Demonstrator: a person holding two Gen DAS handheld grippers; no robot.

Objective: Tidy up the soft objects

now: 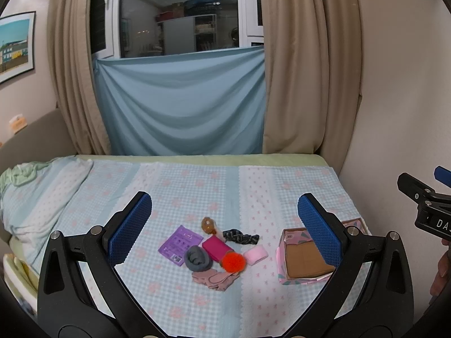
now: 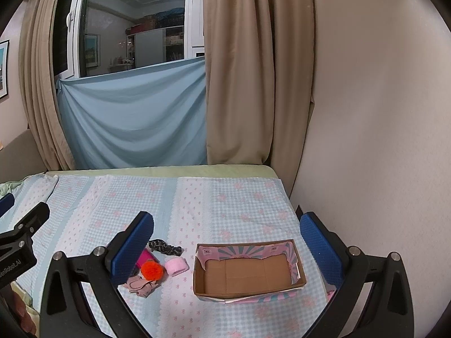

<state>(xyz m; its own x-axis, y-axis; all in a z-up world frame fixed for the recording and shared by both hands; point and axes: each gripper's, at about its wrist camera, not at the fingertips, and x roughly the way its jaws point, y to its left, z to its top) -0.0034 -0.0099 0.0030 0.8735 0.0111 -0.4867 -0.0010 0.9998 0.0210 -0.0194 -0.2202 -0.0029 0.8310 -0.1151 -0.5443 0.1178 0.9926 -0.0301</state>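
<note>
A pile of soft things lies on the bed: an orange pompom, a pink roll, a grey rolled sock, a magenta cloth, a dusty-pink cloth, a dark patterned scrunchie, a small brown plush and a purple packet. An open empty cardboard box stands to their right. My left gripper is open above the pile. My right gripper is open above the box.
The bed has a light blue checked cover. A bunched pillow or blanket lies at the left. A wall runs along the bed's right side. Beige curtains and a blue sheet hang behind.
</note>
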